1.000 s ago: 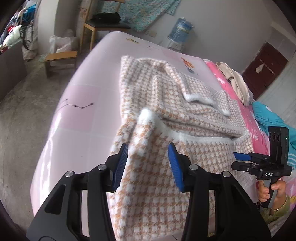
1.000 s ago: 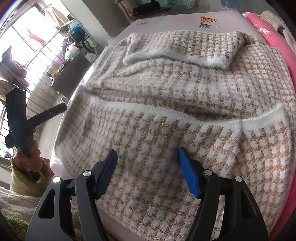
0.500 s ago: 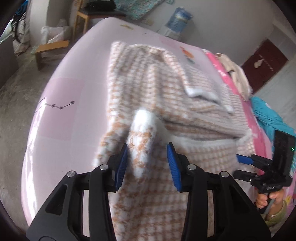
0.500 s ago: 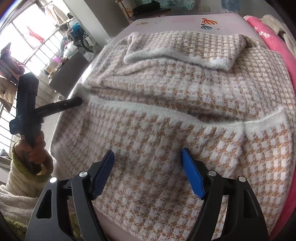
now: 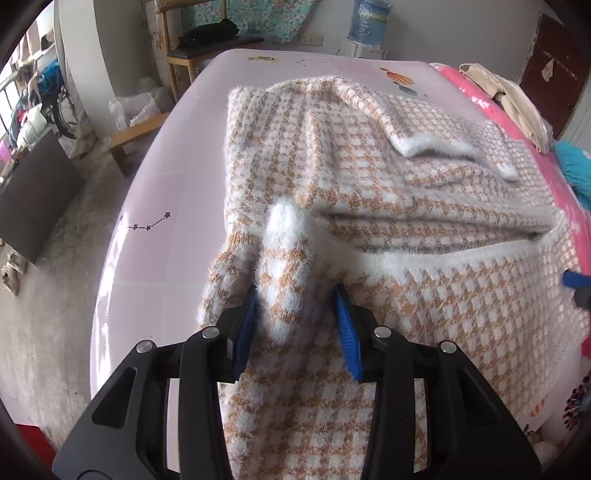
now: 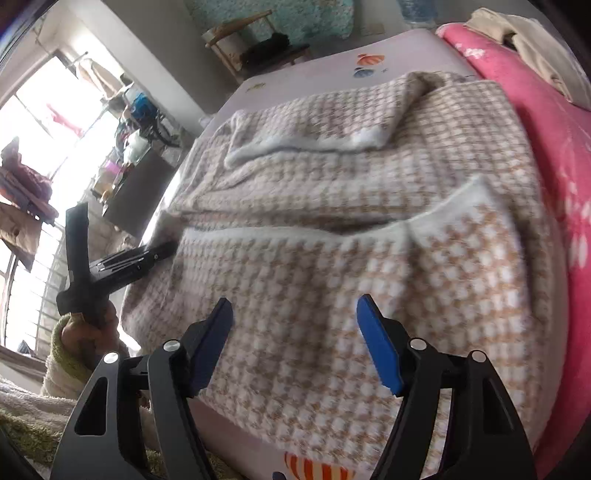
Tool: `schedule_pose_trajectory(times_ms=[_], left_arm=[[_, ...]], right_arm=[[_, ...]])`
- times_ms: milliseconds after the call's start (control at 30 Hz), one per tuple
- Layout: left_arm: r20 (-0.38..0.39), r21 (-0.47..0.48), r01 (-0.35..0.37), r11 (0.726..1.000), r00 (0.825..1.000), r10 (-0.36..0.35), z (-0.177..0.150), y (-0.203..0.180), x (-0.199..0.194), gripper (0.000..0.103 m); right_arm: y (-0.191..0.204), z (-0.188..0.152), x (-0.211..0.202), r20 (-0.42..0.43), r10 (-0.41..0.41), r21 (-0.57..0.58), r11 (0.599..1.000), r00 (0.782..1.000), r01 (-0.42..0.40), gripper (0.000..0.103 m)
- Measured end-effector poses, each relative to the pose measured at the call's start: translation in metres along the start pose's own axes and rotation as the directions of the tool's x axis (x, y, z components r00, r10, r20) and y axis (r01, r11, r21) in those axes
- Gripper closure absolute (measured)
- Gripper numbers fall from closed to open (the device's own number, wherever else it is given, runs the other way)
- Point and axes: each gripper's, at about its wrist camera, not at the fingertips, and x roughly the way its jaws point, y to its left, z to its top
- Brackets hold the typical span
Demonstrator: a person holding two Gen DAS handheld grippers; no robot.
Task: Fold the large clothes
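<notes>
A large fuzzy sweater (image 5: 369, 192) in an orange and white check lies spread on a pale pink bed (image 5: 155, 229); it also shows in the right wrist view (image 6: 332, 221). Its near part is folded back, with a white trim edge (image 5: 424, 254) running across. My left gripper (image 5: 295, 314) is open, its blue pads either side of a raised white-tipped bunch of the fabric (image 5: 284, 236). My right gripper (image 6: 295, 332) is open and empty above the sweater's near part. A sleeve (image 6: 314, 133) lies folded at the far end.
A pink floral blanket (image 6: 554, 129) lies along the bed's right side with beige clothes (image 5: 517, 99) on it. A wooden chair (image 5: 210, 48) and a water bottle (image 5: 369, 18) stand beyond the bed. A low bench (image 5: 133, 136) sits on the floor to the left.
My left gripper has closed in on the raised white-tipped corner of the sweater, which now stands between its pads. My right gripper has tilted and shifted over the near part.
</notes>
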Motion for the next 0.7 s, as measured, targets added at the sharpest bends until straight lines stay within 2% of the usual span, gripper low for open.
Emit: schedule_pose_trajectory(times_ms=[133, 300, 533, 700], left_arm=[[0.006, 0.019, -0.041, 0.999, 0.999, 0.041, 0.0, -0.005, 0.0, 0.064], [0.016, 0.035, -0.085, 0.996, 0.996, 0.084, 0.0, -0.013, -0.002, 0.064], [0.01, 0.021, -0.084, 0.996, 0.996, 0.084, 0.002, -0.013, -0.001, 0.064], [0.008, 0.024, -0.089, 0.996, 0.996, 0.089, 0.002, -0.013, 0.0, 0.064]], right_arm=[[-0.03, 0.007, -0.026, 0.074, -0.088, 0.059, 0.995, 0.993, 0.084, 0.043], [-0.057, 0.025, -0.025, 0.088, -0.172, 0.097, 0.982, 0.981, 0.164, 0.052], [-0.071, 0.031, -0.002, 0.043, -0.249, 0.089, 0.966, 0.968, 0.244, 0.055], [-0.074, 0.021, 0.004, -0.006, -0.225, 0.101, 0.969, 0.974, 0.225, 0.057]])
